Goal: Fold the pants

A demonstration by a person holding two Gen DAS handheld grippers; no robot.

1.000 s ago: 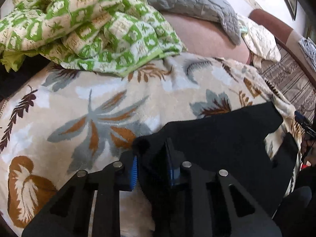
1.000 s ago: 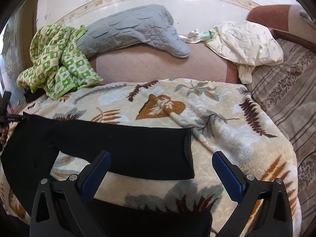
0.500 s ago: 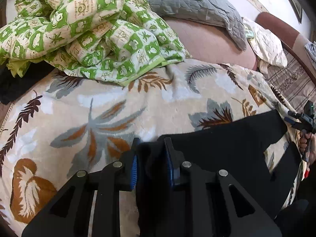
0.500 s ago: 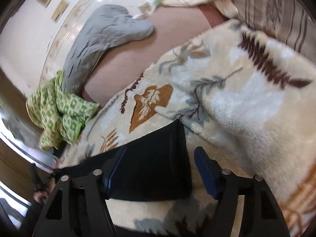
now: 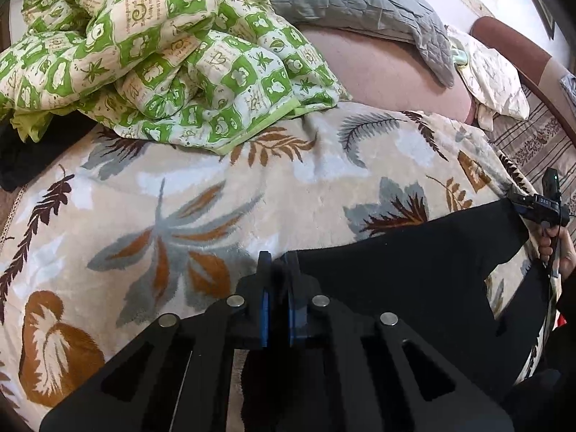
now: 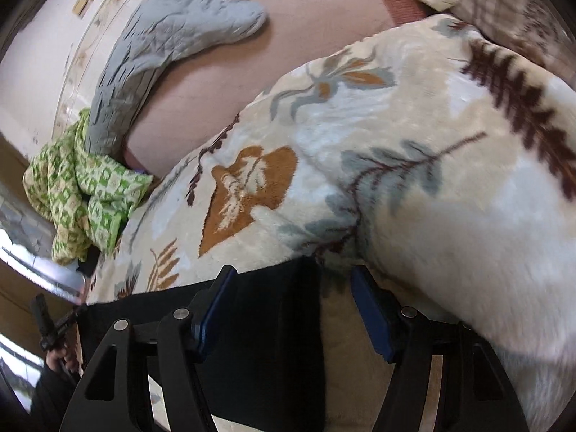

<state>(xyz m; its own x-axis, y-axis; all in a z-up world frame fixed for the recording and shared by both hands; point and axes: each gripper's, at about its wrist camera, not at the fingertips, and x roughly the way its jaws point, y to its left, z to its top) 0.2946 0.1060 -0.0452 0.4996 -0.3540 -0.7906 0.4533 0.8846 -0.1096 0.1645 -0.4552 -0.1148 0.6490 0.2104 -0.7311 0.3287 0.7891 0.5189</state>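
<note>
Black pants point(image 5: 414, 270) lay spread across a leaf-patterned blanket point(image 5: 223, 198) on the bed, beside a crumpled green-checked quilt point(image 5: 151, 54) and a grey pillow point(image 6: 162, 46). The left gripper point(image 5: 277, 288) had its jaws pinching the pants' edge, while the right gripper point(image 6: 291, 309) straddled a pant-leg hem point(image 6: 288, 324), jaws spread.

Leaf-print blanket point(image 5: 273, 194) covers the bed below a daylit white wall point(image 6: 39, 61).
</note>
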